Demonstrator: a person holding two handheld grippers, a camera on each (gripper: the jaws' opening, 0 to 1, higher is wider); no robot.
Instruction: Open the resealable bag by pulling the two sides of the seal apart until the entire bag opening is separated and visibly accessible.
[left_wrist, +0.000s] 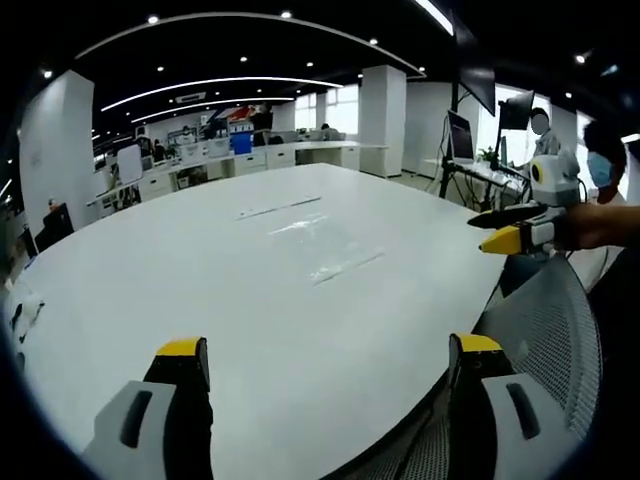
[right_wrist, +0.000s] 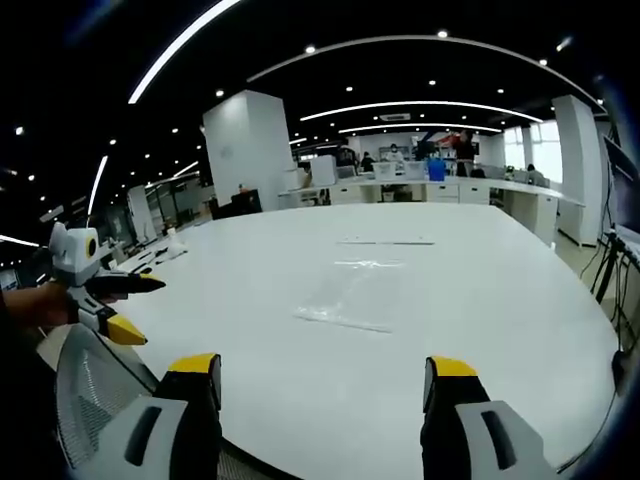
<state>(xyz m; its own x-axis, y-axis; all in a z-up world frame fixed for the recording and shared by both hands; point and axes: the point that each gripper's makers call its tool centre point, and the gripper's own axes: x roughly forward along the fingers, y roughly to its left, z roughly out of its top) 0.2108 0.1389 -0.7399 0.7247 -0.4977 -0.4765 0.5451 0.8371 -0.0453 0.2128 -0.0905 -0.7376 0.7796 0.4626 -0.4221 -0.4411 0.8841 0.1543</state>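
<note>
A clear resealable bag (left_wrist: 322, 245) lies flat near the middle of the white table (left_wrist: 200, 290), its seal strip toward me. In the right gripper view the same bag (right_wrist: 355, 290) rests ahead on the table (right_wrist: 500, 330). My left gripper (left_wrist: 330, 365) hovers above the table's near edge, jaws wide apart and empty. My right gripper (right_wrist: 325, 385) is likewise open, short of the bag. The right gripper (left_wrist: 510, 228) also appears at the right of the left gripper view, held by a hand; the left gripper (right_wrist: 115, 305) shows at the left of the right gripper view.
A thin clear strip (left_wrist: 278, 207) lies on the table beyond the bag. A mesh chair back (left_wrist: 540, 330) stands at the table's near edge. Desks with monitors (left_wrist: 462, 135) and people are off to the side; office desks line the far room.
</note>
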